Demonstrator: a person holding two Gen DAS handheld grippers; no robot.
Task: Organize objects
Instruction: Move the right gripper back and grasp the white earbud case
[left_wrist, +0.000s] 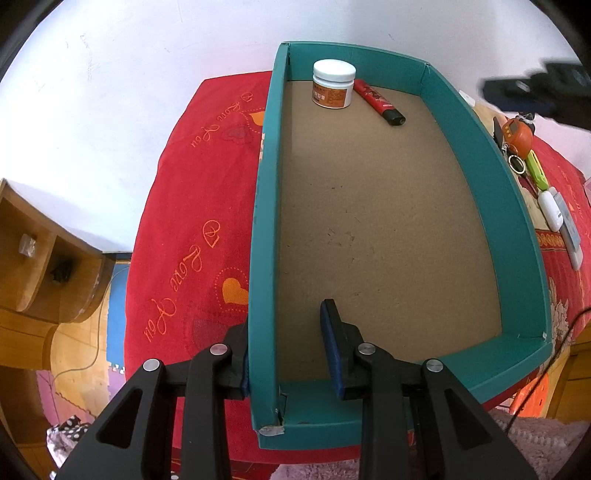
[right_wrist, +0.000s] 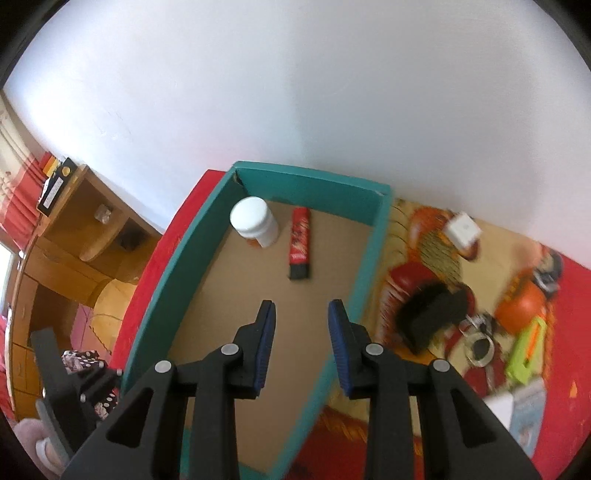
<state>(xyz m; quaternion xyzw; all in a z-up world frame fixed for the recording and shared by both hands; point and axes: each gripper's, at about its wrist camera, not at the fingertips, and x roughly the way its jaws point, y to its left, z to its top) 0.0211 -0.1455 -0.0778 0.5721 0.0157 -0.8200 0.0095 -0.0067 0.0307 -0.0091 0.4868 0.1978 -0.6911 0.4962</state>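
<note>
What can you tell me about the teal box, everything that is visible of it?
The teal box is a long, shallow, open-topped cardboard tray with teal walls and a bare brown floor. It lies flat on the red bedspread. Its near left corner looks torn and worn white. Inside, at the far end, a white-lidded jar stands upright and a red marker lies beside it. The left gripper straddles the left wall, one pad outside and one inside.

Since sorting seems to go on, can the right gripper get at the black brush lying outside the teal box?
Probably yes. The right gripper is open and empty above the teal box, and the black brush lies uncovered on the bedspread just past the box's wall, with keys close beside it.
</note>
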